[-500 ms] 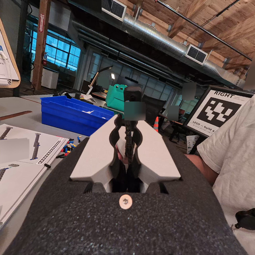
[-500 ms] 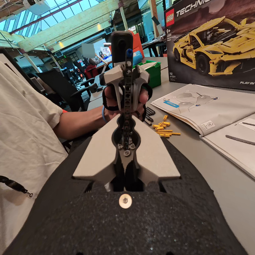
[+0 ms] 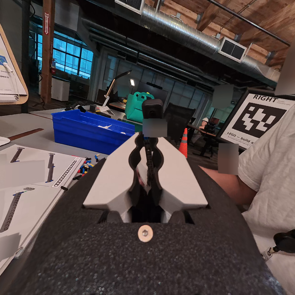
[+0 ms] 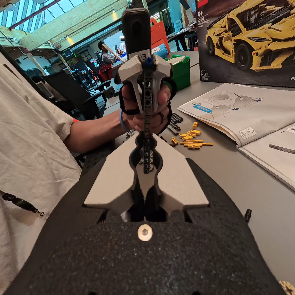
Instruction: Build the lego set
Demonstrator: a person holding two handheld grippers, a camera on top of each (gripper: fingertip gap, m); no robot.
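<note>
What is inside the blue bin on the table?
The blue bin shows some white paper scraps near its right end. Its front wall hides the bottom, so anything lower cannot be seen.

Each view is taken close behind its own gripper, along the fingers. The two views face each other: the long black beam [image 3: 149, 161] [image 4: 147, 111] at 12 o'clock is shared, and the table [image 3: 39, 138] [image 4: 223, 167] is seen low, from opposite ends.
</note>
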